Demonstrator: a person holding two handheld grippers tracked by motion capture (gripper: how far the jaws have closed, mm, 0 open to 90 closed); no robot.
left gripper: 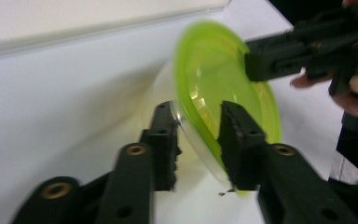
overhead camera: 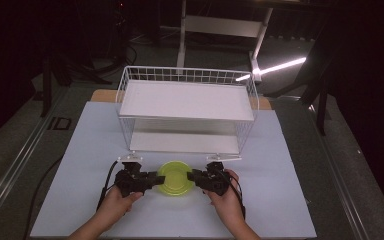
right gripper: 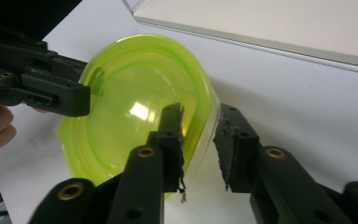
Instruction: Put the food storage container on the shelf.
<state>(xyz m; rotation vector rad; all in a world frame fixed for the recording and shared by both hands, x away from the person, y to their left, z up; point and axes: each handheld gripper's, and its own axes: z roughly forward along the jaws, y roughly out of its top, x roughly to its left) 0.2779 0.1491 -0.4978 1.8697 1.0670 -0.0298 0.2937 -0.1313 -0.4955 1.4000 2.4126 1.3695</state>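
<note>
A translucent green bowl (overhead camera: 175, 177) sits on the white table top (overhead camera: 280, 170), just in front of the wire rack. My left gripper (overhead camera: 159, 178) reaches it from the left and my right gripper (overhead camera: 191, 176) from the right. In the left gripper view, my left gripper (left gripper: 198, 135) has one jaw on each side of the bowl (left gripper: 214, 79) rim and pinches it. The right gripper (left gripper: 254, 63) meets the far rim. In the right gripper view, my right gripper (right gripper: 200, 135) straddles the near rim of the bowl (right gripper: 130, 107), one jaw inside and one outside. The left gripper (right gripper: 81, 100) holds the opposite edge.
A white wire rack (overhead camera: 187, 100) with two flat shelves stands behind the bowl, its lower shelf open toward me. White table surface lies to both sides of my hands. Beyond the table are dark floor and a stand's legs.
</note>
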